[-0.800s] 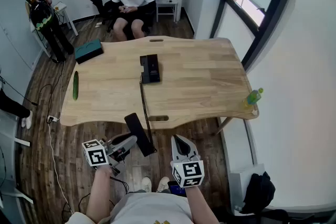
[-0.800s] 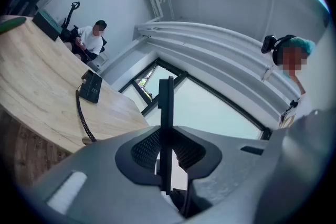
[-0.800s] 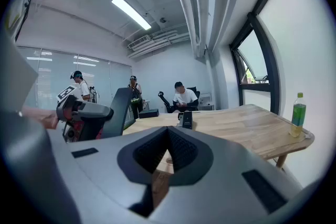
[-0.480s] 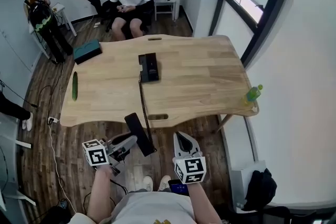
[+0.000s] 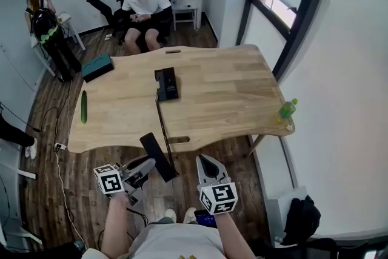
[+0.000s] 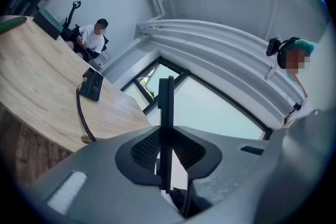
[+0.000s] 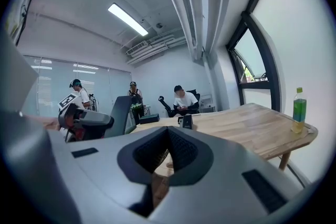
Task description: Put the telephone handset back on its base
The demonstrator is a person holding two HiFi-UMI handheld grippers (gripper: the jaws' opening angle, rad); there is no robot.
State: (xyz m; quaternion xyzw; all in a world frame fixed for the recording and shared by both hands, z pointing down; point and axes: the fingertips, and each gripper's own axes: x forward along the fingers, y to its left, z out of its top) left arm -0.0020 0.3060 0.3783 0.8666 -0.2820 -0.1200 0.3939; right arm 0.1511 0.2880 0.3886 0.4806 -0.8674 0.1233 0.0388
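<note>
Slightly higher in the head view than before sits the worktop (image 5: pixel 230 88); both grippers stay below its near edge. The left gripper (image 5: pixel 150 164) fingers pinch the black handset (image 5: pixel 159 156) off the worktop, its coiled cord (image 5: pixel 161 121) running to the base (image 5: pixel 167 84) mid-worktop. The right gripper (image 5: pixel 204 162) fingers are pressed together, empty. The marker cubes (image 5: pixel 110 179) carry square black-and-white codes.

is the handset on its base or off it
Off. The handset is clamped in the left gripper, short of the table; only its coiled cord reaches the base.
</note>
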